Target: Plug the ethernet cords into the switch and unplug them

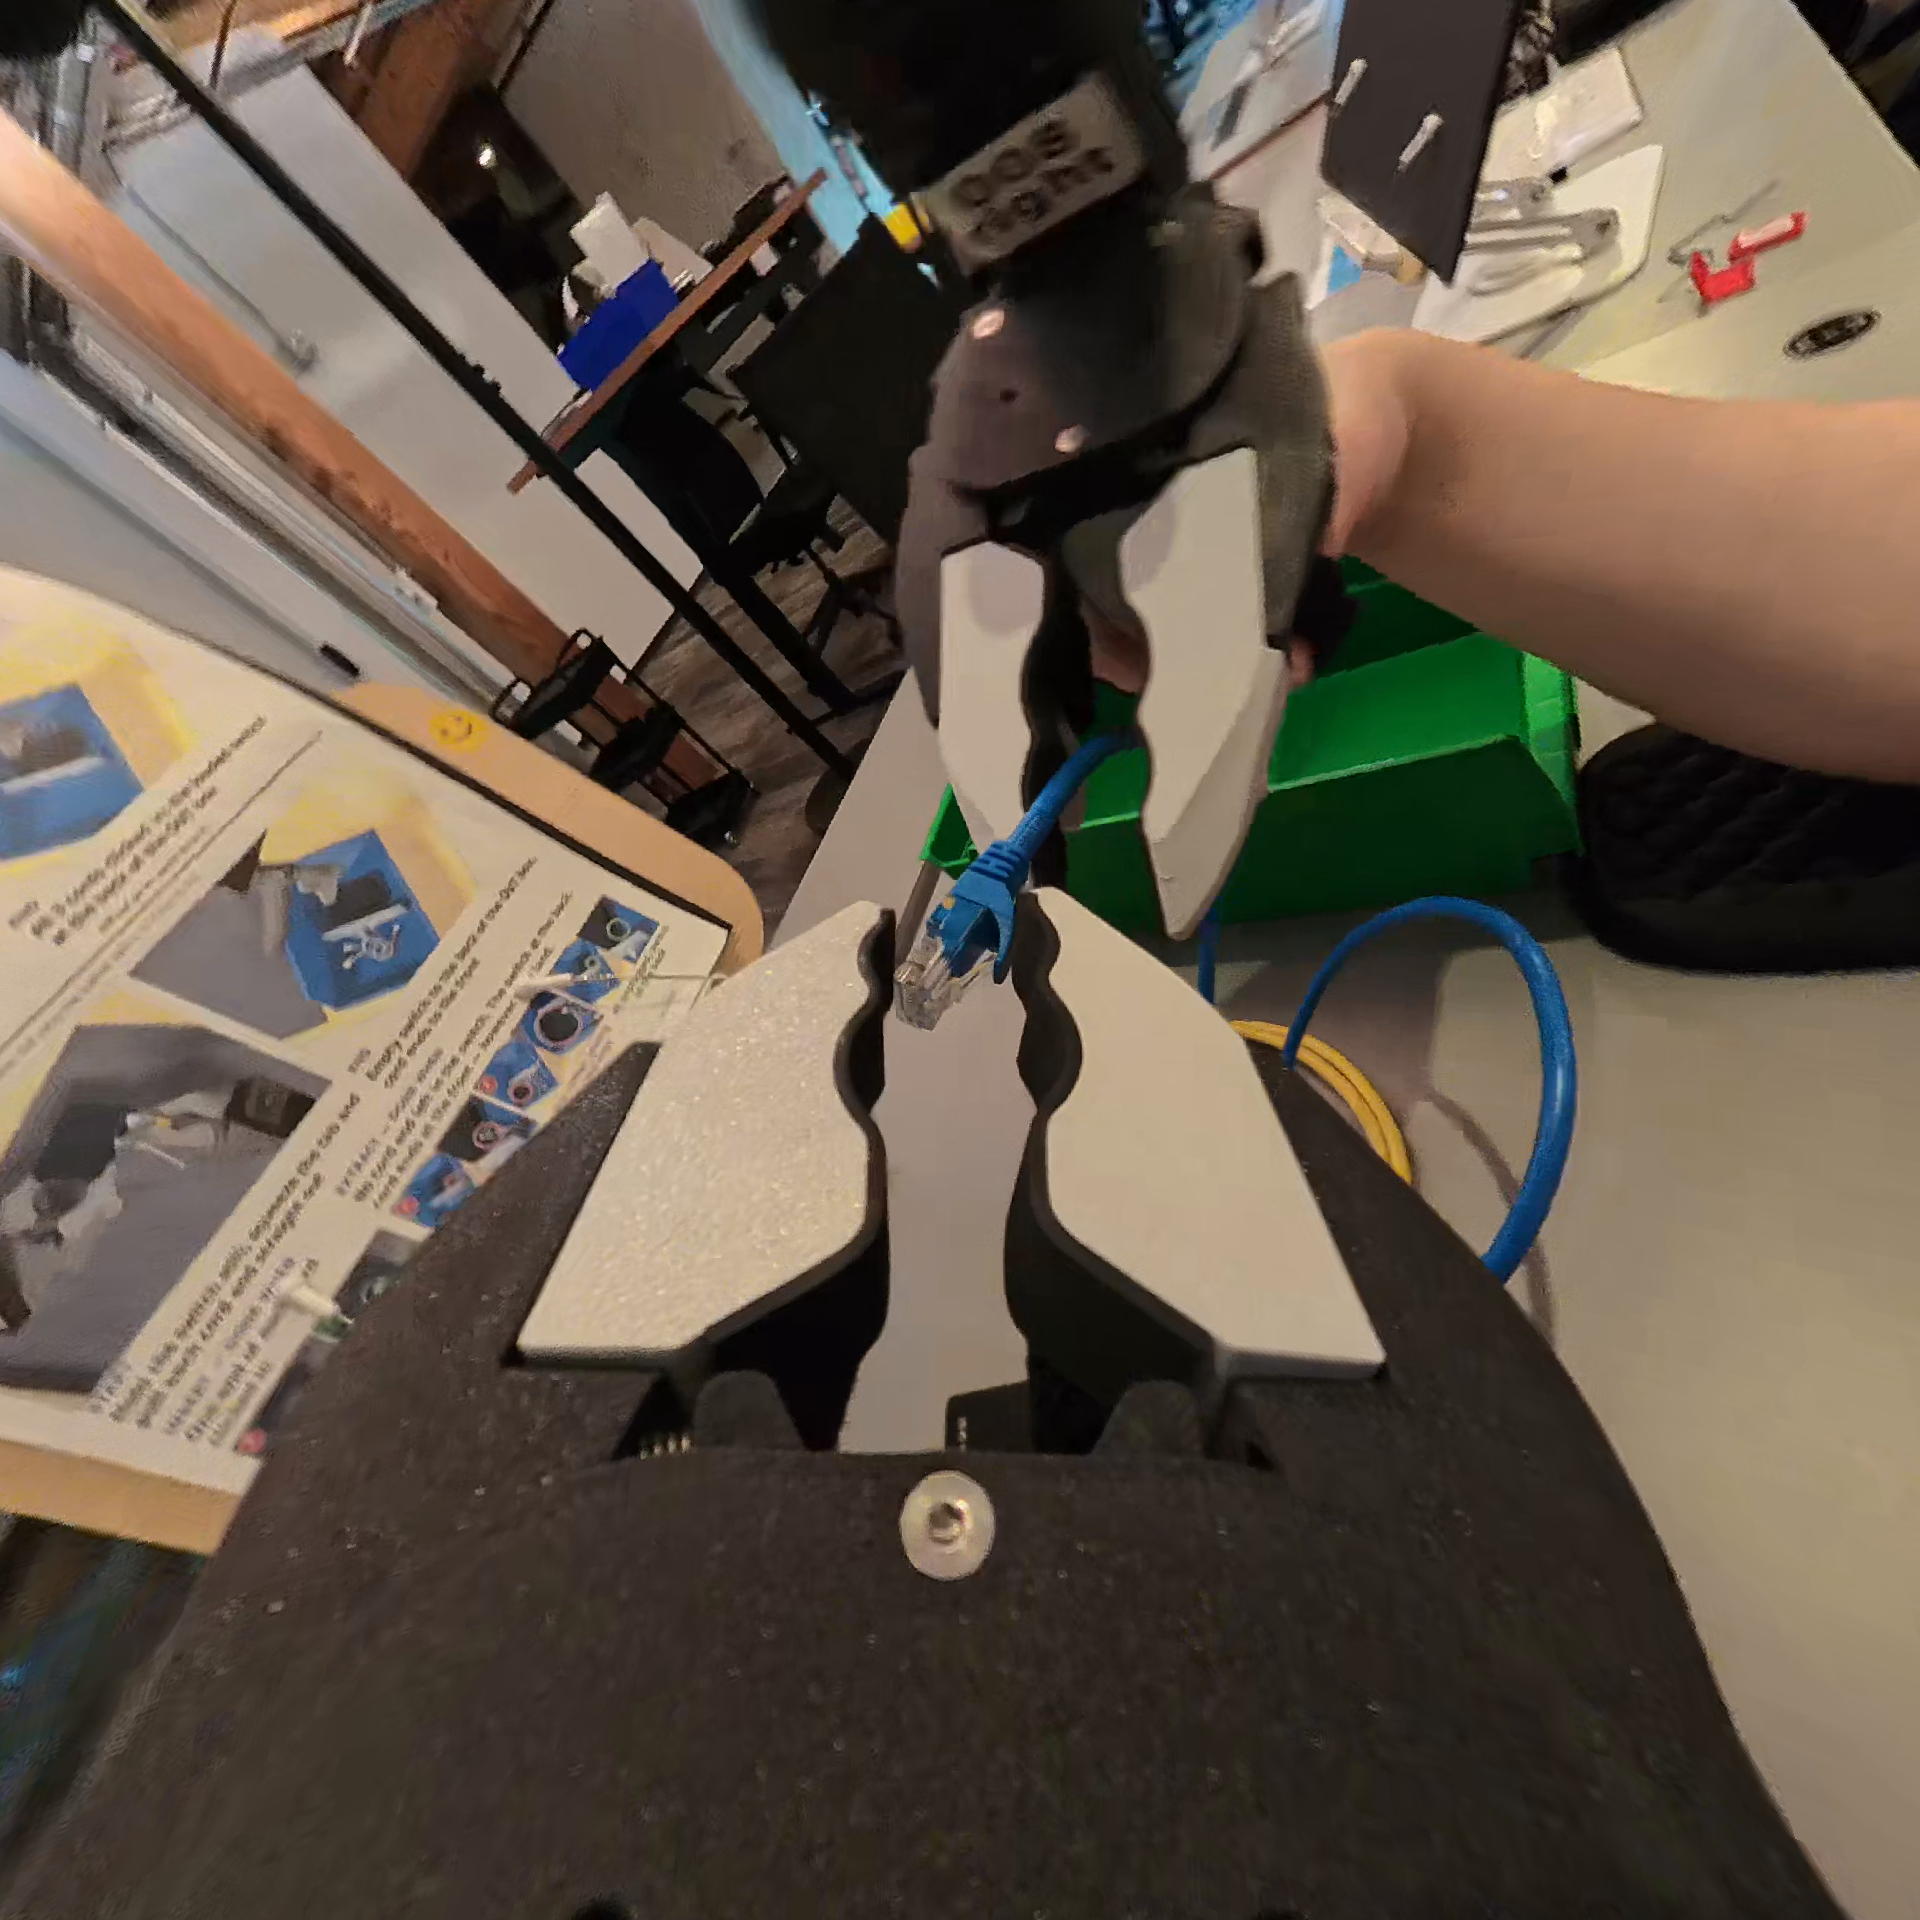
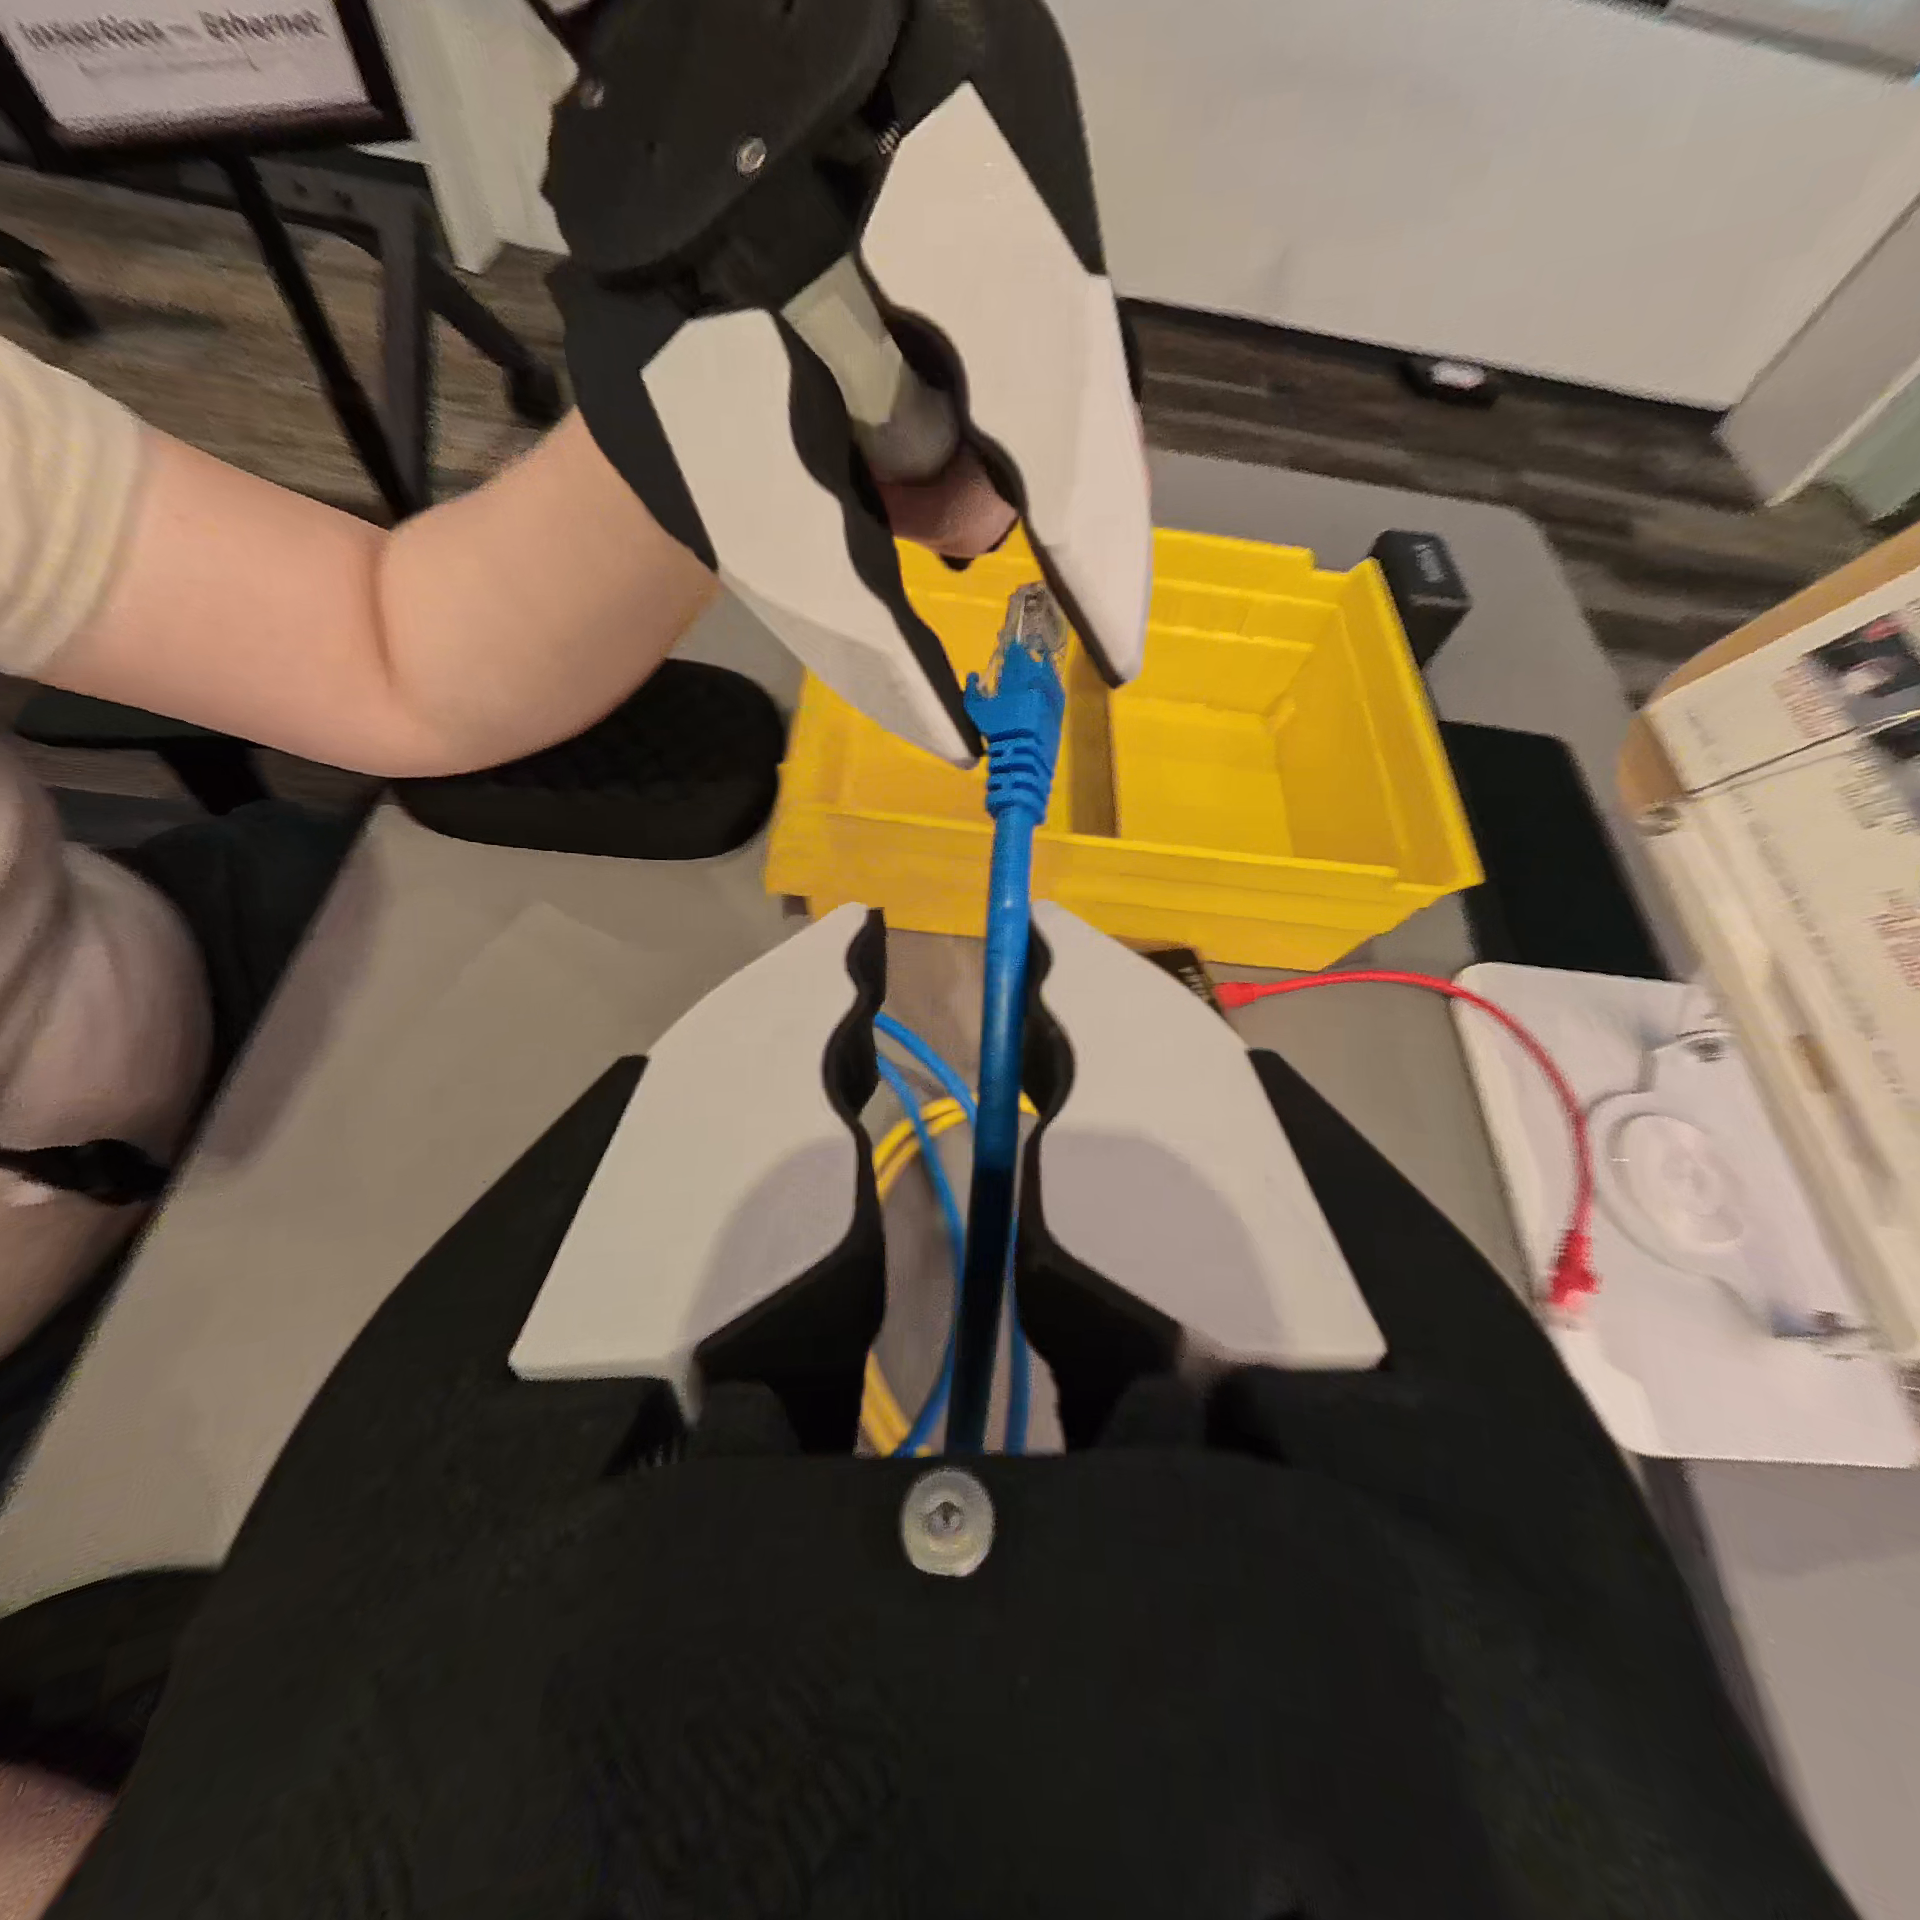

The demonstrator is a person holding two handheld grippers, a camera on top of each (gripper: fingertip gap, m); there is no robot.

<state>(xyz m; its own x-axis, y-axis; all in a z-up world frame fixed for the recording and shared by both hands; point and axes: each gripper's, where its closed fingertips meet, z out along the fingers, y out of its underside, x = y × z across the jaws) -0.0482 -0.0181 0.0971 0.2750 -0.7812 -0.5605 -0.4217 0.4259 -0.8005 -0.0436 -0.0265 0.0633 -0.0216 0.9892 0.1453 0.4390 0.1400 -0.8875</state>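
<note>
Presently, item one: the left gripper [image 1: 953, 916], at the bottom of the left wrist view. Its jaws are narrowed to a slim gap. The clear plug of the blue ethernet cord [image 1: 951, 940] sits at the tips and fills that gap, touching both inner faces, so it appears pinched there.

Item two: the right gripper [image 2: 954, 914], at the bottom of the right wrist view. Its jaws are partly open. The blue cord runs lengthwise through the gap, lying against one inner face with clear space on the other side, so it is not clamped. Seen from the left wrist view, this gripper hangs top centre, fingers spread, cord between them.

Item three: the blue cord itself is held in the air at frame centre, plug end in the left claw. Its slack loops down onto the grey table [image 1: 1714, 1299] at right.

Item four: a yellow cord [image 1: 1361, 1101], coiled on the table beneath the blue loop.

Item five: a red cord [image 2: 1548, 1070], right of frame, lying partly on a white tray [image 2: 1714, 1351].

Item six: a yellow bin [image 2: 1299, 831], centre of the right wrist view, behind the grippers.

Item seven: a green bin [image 1: 1403, 758], behind the right gripper.

Item eight: a printed instruction sheet [image 1: 260, 987] on a board, left edge.
</note>
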